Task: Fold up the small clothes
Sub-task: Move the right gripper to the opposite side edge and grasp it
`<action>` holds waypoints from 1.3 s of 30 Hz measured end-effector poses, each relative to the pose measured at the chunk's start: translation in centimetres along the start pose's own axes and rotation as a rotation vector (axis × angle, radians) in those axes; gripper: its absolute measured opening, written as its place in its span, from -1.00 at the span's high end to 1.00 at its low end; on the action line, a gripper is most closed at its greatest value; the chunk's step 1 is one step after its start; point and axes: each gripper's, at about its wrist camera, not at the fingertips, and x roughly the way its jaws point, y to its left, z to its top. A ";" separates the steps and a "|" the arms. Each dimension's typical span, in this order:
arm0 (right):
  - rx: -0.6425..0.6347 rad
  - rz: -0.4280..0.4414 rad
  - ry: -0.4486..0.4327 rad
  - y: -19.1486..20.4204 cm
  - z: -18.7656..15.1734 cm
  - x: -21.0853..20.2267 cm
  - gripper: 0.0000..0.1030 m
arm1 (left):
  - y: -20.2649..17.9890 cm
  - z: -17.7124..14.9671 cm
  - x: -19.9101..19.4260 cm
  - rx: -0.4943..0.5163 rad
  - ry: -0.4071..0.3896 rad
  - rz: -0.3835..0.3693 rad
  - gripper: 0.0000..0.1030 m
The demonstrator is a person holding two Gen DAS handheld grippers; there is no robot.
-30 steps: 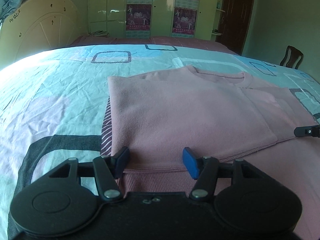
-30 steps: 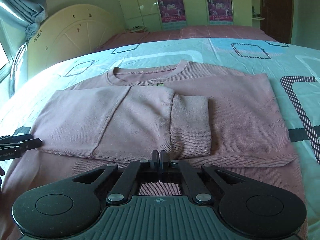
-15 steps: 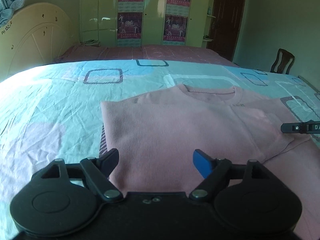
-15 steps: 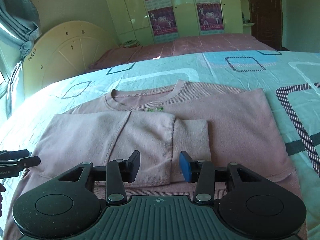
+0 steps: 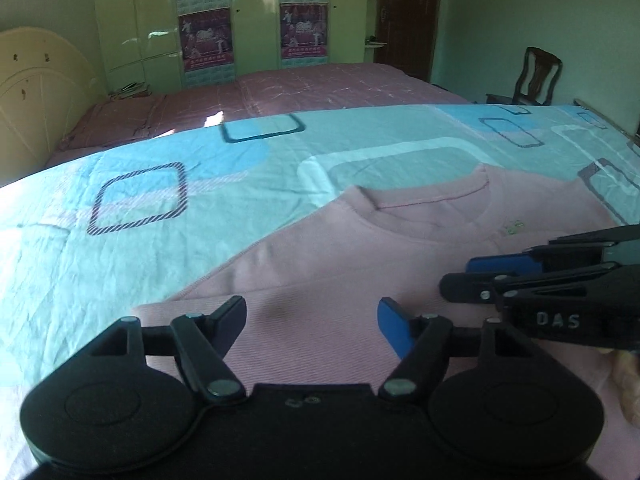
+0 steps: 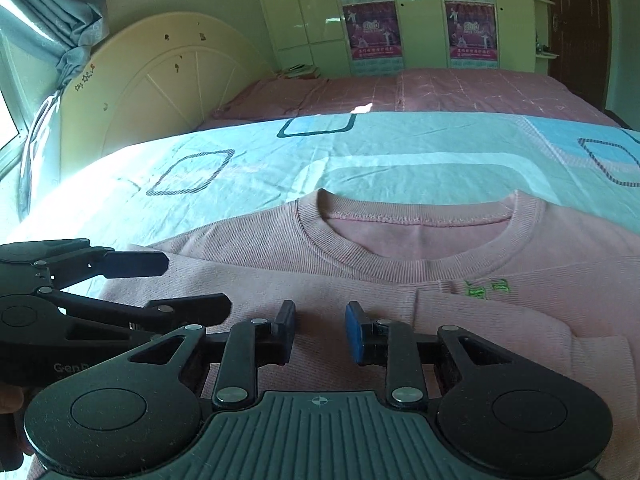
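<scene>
So there's a pink sweatshirt lying flat on the bedspread, the blue-and-teal one with the rounded squares printed on it. Ribbed collar is on the far side from the cameras, and a sleeve is folded across the chest, just under a little green embroidered logo.

Both hand-held grippers hover low over the near part of the shirt, close together. The left gripper has its jaws well apart and easing inward, with nothing pinched between them, just pink fabric showing below the gap. The right gripper has a much narrower gap and its jaws are closing too, but the pads aren't clamped on anything either; the cloth under them lies flat. In the right wrist view the left gripper pokes in from the left edge, and in the left wrist view the right one pokes in from the right edge.

Background stuff: a cream headboard on the left, a second bed with a dusty pink cover behind, green wardrobe doors with posters, a dark wooden chair over by the door
</scene>
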 end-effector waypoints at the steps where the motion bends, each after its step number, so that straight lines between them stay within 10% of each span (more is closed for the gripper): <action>1: -0.012 -0.010 -0.003 -0.2 0.0 0.2 0.45 | 1.4 -0.4 0.2 -0.023 0.014 0.033 -0.37; 7: 0.029 -0.040 -0.028 -1.3 0.4 -0.3 0.45 | 7.1 -2.1 -2.2 -0.238 -0.040 0.042 -0.32; 14: -0.043 -0.020 -0.016 2.7 0.4 1.7 0.45 | -0.3 -0.3 -1.8 -0.048 -0.087 -0.014 -0.44; 22: 0.047 -0.217 -0.024 -7.3 -1.7 -3.5 0.45 | 1.9 -3.3 -0.6 -0.046 -0.039 -0.010 -0.52; 25: 0.089 -0.185 -0.035 -10.6 -2.9 -5.7 0.87 | 1.2 -3.0 -0.3 -0.020 -0.032 0.012 -0.55; 29: 0.155 -0.196 -0.081 -12.1 -3.5 -8.5 0.85 | 0.9 -2.5 -0.8 -0.041 -0.013 0.032 -0.52; 35: 0.221 -0.165 -0.057 -13.3 -4.6 -9.7 0.59 | -0.1 -3.7 -1.7 -0.058 -0.024 0.035 -0.50; 37: 0.257 -0.178 -0.088 -13.8 -4.8 -10.7 0.07 | -0.1 -3.9 -2.0 -0.079 -0.028 0.037 -0.50; 39: 0.300 -0.155 -0.084 -14.5 -5.1 -11.2 0.06 | 0.0 -4.0 -2.4 -0.095 -0.030 0.038 -0.50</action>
